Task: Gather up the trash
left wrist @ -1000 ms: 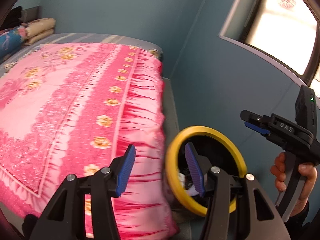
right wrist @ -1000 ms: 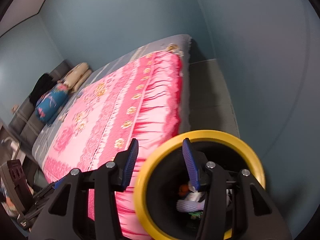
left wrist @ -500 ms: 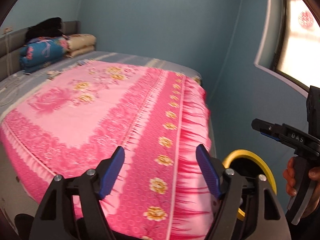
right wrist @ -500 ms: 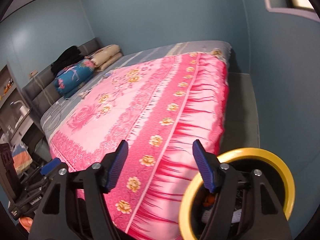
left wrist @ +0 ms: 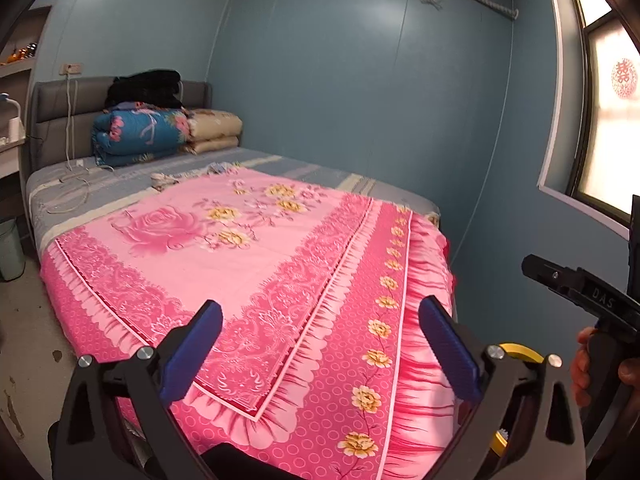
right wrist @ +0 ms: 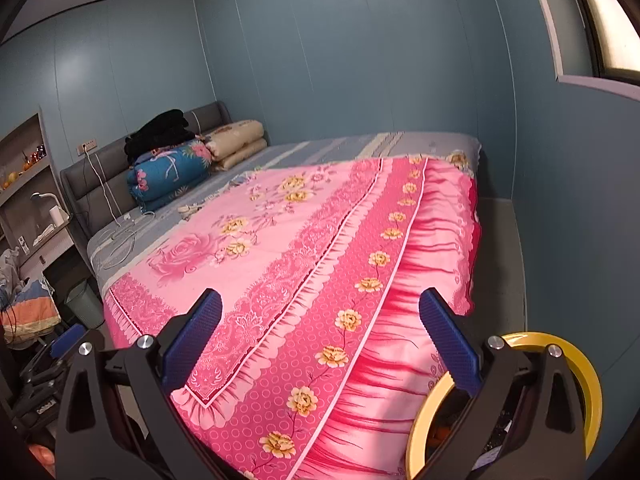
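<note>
Meanwhile, both hand-held grippers (left wrist: 320, 344) (right wrist: 320, 340) are seen opening, empty, over the pink bedspread (left wrist: 248, 256); litter near the pillows (left wrist: 160, 178) is best approached low.

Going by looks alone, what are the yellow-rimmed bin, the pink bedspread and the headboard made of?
Yellow-rimmed bin: likely plastic; the rim is smooth, evenly coloured and slightly glossy.
Pink bedspread: printed woven fabric with a satin-like sheen; it drapes in soft folds over the bed edge.
Headboard: grey padded upholstery, matte; leatherette or cloth, cannot tell.
</note>
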